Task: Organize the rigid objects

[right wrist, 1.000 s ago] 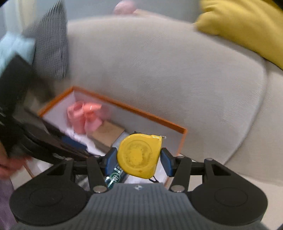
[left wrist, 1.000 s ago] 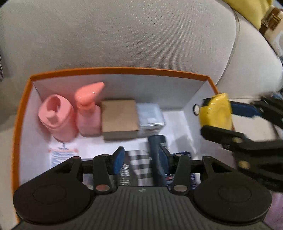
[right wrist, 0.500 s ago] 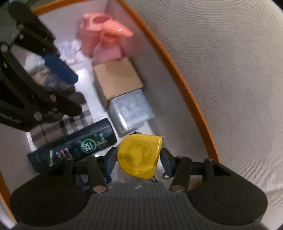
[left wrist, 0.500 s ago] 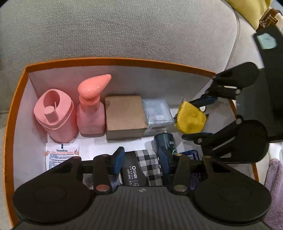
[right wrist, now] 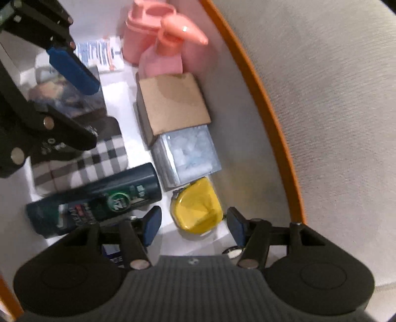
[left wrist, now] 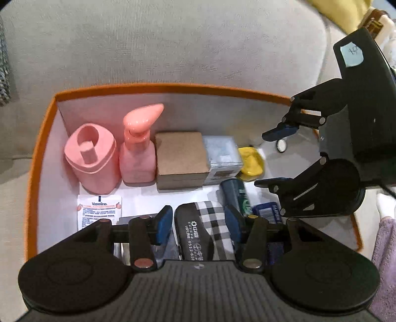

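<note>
Right claw (right wrist: 190,224) straddles yellow tape measure (right wrist: 196,206), wedged between clear box (right wrist: 189,154) and wall.

Grey sofa cushion (left wrist: 173,44) behind; yellow pillow (left wrist: 346,12) far right; purple towel (left wrist: 386,260) beside.

the right gripper (right wrist: 191,224) has just been opening; the yellow plastic tape measure (right wrist: 196,206), gripped earlier, now lies free in the orange-rimmed white box (right wrist: 269,116).

The light grey fabric sofa seat (left wrist: 14,173) carries an open orange-rimmed cardboard box with white inner walls (left wrist: 173,87), set against the grey backrest cushion (left wrist: 173,42).
</note>
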